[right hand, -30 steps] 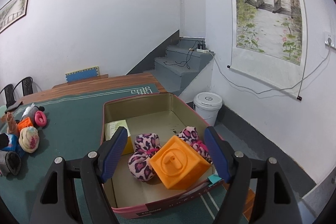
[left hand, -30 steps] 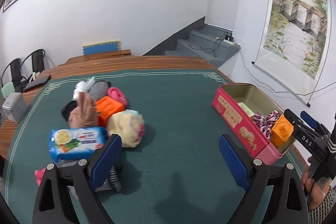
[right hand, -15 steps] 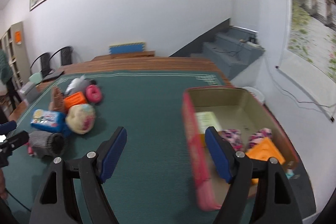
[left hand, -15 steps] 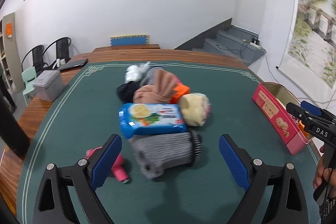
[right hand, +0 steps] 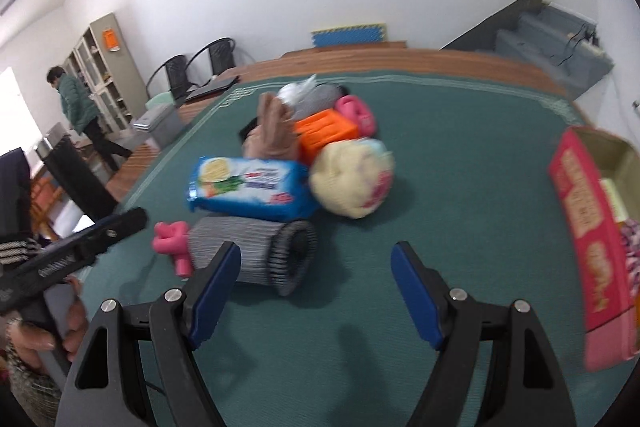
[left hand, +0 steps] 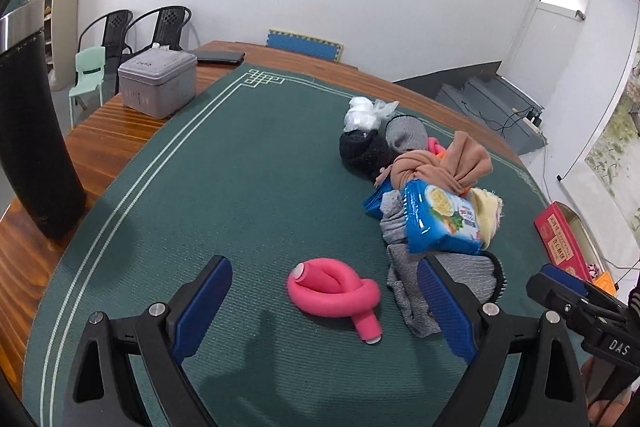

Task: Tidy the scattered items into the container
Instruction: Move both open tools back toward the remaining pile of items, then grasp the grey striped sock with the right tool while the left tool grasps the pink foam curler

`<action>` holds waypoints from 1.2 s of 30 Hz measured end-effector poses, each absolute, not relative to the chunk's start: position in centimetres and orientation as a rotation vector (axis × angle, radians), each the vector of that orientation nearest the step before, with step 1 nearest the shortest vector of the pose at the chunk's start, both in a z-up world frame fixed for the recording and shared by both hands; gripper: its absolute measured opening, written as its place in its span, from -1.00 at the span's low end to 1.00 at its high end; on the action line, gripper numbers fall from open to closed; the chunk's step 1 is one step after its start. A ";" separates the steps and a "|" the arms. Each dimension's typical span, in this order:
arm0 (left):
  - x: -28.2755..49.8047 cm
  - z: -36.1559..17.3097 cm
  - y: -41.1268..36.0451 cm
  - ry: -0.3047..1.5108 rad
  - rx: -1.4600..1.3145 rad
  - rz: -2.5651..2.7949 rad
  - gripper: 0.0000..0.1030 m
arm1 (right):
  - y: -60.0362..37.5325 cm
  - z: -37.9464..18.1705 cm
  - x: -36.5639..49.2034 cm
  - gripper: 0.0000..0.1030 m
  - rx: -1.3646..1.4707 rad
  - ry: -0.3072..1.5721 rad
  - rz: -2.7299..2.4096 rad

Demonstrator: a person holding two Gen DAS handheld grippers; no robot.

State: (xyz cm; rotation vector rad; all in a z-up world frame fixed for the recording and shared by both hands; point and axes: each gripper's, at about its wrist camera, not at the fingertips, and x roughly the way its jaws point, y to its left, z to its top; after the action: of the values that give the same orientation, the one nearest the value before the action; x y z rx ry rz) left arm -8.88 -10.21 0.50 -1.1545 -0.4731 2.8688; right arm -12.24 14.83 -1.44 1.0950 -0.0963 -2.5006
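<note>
My left gripper [left hand: 324, 307] is open and empty, just above a looped pink foam tube [left hand: 335, 293] on the green mat [left hand: 224, 195]. Beside it lies a pile: a blue noodle packet [left hand: 438, 223], grey striped sock roll [left hand: 460, 279], tan cloth bundle [left hand: 436, 163], black sock [left hand: 362, 149]. My right gripper [right hand: 316, 295] is open and empty, in front of the grey sock roll [right hand: 256, 253]; the packet [right hand: 248, 187], cream bundle [right hand: 352, 179] and orange block [right hand: 324, 135] lie behind. The pink tin [right hand: 588, 227] stands at the right and holds several items.
A grey box [left hand: 158, 83] and a tall black cylinder [left hand: 34, 143] stand on the wooden table edge at the left. A person [right hand: 80, 107] stands far left by the cabinets. The left gripper's body shows in the right wrist view [right hand: 72, 251].
Both grippers swung left, away from the pink tin toward the pile. The left one now hovers over the pink foam tube; the right one left the tin and faces the grey sock roll.
</note>
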 end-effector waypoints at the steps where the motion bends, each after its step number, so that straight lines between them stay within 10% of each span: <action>1: -8.9 0.3 -10.2 -0.468 -1.164 2.862 0.85 | 14.2 -1.8 -12.5 0.56 1.105 -0.112 -2.476; 17: -8.8 0.2 -11.9 -0.555 -1.157 2.836 0.85 | 8.5 -5.4 -13.9 0.61 1.113 0.085 -2.491; 22: -8.8 0.0 -11.0 -0.499 -1.158 2.830 0.85 | 10.0 -4.4 -13.5 -0.17 1.087 0.082 -2.543; 29: -9.0 -0.6 -9.8 -0.439 -1.200 2.816 0.85 | 13.0 -2.8 -13.2 -0.16 1.064 0.034 -2.567; 33: -9.2 -0.9 -9.8 -0.435 -1.217 2.820 0.85 | 12.9 -3.0 -12.8 0.66 1.044 0.035 -2.508; 36: -9.2 -1.0 -10.0 -0.444 -1.224 2.825 0.85 | 11.5 -3.8 -12.9 0.86 1.038 0.088 -2.504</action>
State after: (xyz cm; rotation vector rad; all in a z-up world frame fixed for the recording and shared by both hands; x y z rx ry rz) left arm -9.25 -9.97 -1.02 -1.2242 -0.4442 2.8249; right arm -12.86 11.53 -3.84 1.0385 0.0875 -2.5040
